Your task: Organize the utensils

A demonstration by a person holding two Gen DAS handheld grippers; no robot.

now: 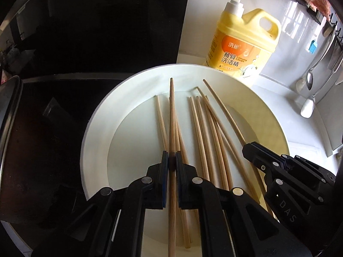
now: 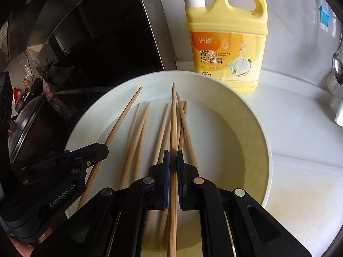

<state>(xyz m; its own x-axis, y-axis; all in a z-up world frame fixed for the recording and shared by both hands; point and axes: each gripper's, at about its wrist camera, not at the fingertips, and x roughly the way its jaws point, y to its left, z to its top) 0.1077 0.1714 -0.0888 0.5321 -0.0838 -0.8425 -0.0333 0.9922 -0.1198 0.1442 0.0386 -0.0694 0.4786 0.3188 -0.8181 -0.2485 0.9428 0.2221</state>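
Observation:
A white plate (image 1: 96, 128) (image 2: 260, 128) holds several loose wooden chopsticks (image 1: 201, 132) (image 2: 137, 137). In the left wrist view my left gripper (image 1: 171, 162) is shut on one chopstick (image 1: 171, 111), which points forward over the plate. My right gripper (image 1: 248, 147) reaches in from the right of that view. In the right wrist view my right gripper (image 2: 173, 160) is shut on another chopstick (image 2: 173, 115), also held above the plate. My left gripper (image 2: 105, 147) shows at the left of that view, clamping its chopstick (image 2: 124, 115). The two grippers are side by side over the plate's near half.
A yellow dish-soap pump bottle (image 1: 242, 47) (image 2: 227, 42) stands just behind the plate on the white counter (image 2: 300, 139). Spoons (image 1: 309, 79) and a white ladle (image 1: 307, 107) hang at the right. A black glass surface (image 1: 64, 107) and a pot lid (image 2: 25, 124) lie to the left.

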